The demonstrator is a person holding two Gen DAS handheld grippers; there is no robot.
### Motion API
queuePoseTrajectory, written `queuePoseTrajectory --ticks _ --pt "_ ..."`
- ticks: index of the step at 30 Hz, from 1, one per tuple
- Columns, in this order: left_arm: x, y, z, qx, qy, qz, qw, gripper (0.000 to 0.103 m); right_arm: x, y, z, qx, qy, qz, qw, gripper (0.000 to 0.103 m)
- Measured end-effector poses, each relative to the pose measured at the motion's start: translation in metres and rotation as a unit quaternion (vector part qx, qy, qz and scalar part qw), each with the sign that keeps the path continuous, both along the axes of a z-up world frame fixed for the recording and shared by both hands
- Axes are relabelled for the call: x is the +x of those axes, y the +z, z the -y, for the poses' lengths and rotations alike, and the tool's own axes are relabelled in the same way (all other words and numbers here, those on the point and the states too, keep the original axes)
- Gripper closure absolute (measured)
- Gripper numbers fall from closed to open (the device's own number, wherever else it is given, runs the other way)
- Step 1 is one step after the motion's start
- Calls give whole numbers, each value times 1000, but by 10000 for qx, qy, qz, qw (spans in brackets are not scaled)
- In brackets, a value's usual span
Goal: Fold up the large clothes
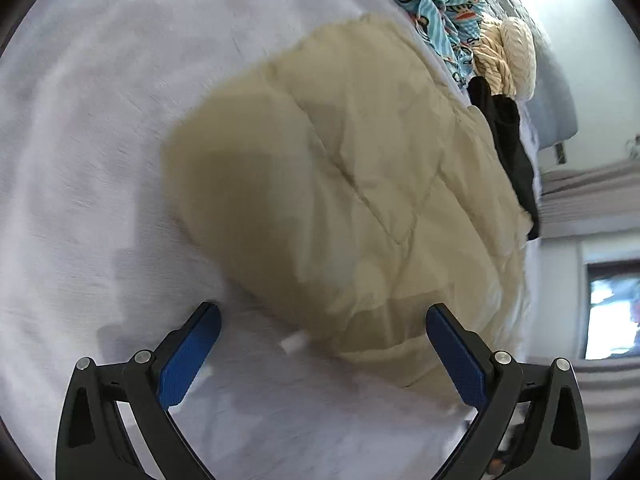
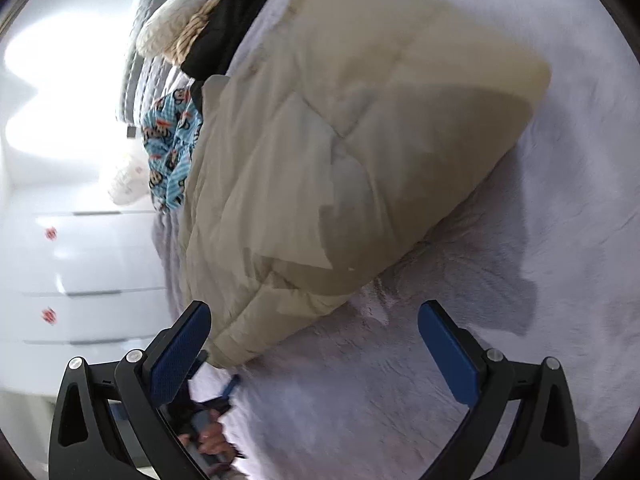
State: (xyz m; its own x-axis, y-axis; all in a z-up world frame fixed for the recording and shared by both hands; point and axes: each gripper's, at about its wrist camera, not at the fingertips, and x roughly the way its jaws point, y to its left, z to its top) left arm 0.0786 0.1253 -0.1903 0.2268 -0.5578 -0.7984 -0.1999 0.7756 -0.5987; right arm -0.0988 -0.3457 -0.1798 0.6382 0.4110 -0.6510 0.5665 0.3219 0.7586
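Note:
A beige quilted puffer jacket (image 1: 344, 184) lies folded into a bulky bundle on a pale lilac fleece bed cover (image 1: 100, 140). My left gripper (image 1: 323, 314) is open above the bundle's near edge, its blue pads wide apart and touching nothing. In the right wrist view the same jacket (image 2: 352, 152) fills the middle, a cuffed sleeve end (image 2: 236, 344) reaching toward the near left. My right gripper (image 2: 314, 312) is open, its left finger close beside that sleeve end, nothing held.
A blue monkey-print garment (image 1: 436, 8), a cream knitted item (image 1: 512, 56) and a black garment (image 1: 512, 148) lie along the bed's far side. White drawers (image 2: 80, 280) stand beyond the bed edge. A person's hand (image 2: 212, 436) shows under the right gripper.

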Motion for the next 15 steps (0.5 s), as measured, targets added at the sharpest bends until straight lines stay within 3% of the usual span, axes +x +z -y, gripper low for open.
queuePoseTrajectory --ticks 7,12,15 --pt "26 4 19 6 37 387 9992 0 30 -25 0 259 -51 198 9995 0" --pt "49 -7 16 73 372 329 9987 2 56 -41 10 593 -384 521 9961 0" --pt "57 -6 18 204 447 368 9981 38 65 -53 15 864 -569 547 9931 0"
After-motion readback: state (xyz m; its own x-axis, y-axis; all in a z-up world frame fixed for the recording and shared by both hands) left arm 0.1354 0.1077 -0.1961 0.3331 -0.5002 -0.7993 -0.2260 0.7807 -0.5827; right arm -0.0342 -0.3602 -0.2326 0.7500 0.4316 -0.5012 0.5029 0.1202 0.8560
